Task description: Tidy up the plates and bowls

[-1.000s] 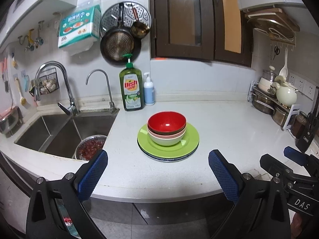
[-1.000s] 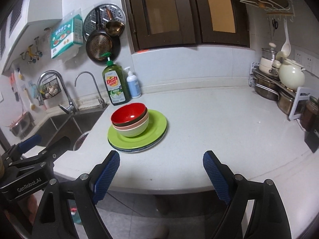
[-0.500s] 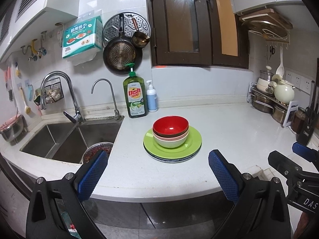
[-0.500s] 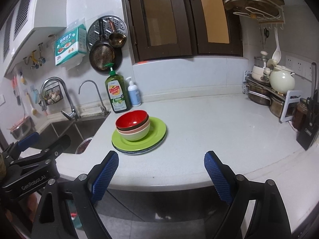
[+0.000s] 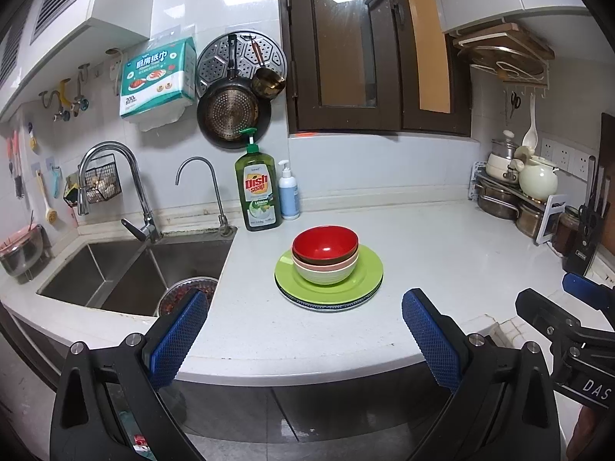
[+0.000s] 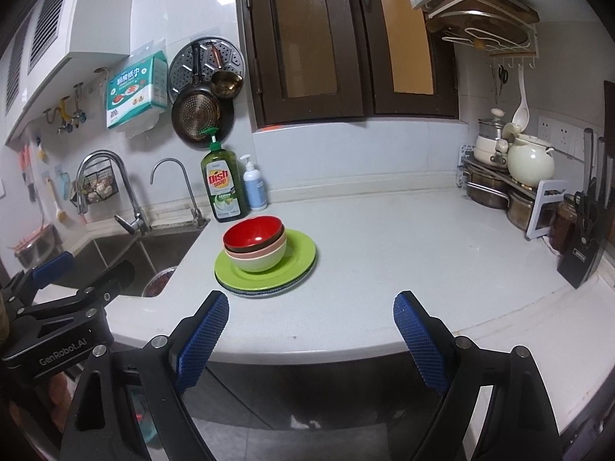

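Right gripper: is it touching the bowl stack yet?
Apart. The right wrist view shows the right gripper open at the counter's front edge, with bare counter between its fingertips and the bowl stack.

The bowls sit nested on the plates, which lie stacked on the counter, ahead of the left gripper and between its jaws' lines; ahead and left of the right gripper; behind the stack, against the wall, the soap bottle stands with the pump bottle just to its right; the sink lies left of the stack, two taps behind it, a strainer in its basin; a pan hangs on the wall above the soap bottle; pots stand on a rack far right, the knife block nearer than they; the right gripper lies right of the left one, both short of the counter's edge.
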{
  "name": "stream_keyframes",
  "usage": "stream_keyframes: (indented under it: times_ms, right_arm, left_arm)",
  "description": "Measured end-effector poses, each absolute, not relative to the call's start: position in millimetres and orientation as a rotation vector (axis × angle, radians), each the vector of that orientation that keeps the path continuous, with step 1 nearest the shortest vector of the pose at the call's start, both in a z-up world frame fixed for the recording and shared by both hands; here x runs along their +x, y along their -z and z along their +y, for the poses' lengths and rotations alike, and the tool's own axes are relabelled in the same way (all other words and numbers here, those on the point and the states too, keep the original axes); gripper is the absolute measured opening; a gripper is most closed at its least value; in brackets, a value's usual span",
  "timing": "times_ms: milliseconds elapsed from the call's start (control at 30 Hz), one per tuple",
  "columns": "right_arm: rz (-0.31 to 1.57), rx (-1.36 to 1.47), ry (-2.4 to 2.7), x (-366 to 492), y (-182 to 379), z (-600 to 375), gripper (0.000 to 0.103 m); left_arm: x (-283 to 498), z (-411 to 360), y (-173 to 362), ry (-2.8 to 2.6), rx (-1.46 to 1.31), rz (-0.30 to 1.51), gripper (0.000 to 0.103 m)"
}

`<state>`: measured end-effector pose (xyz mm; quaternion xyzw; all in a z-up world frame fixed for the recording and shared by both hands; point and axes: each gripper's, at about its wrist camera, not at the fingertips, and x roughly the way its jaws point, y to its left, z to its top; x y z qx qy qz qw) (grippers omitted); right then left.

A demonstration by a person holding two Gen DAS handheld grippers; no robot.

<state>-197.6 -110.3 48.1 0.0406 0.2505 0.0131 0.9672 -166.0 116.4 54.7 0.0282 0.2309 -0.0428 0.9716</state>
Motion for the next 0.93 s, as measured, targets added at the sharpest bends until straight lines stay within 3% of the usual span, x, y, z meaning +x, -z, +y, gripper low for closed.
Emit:
stream_keyframes:
  times_ms: [933]
  right_arm:
    - [0.484,0.067,-0.025,-214,-54,-115,0.089]
  left_arm:
    - [-182,113,-57,0.067,0.043,0.446,0.103]
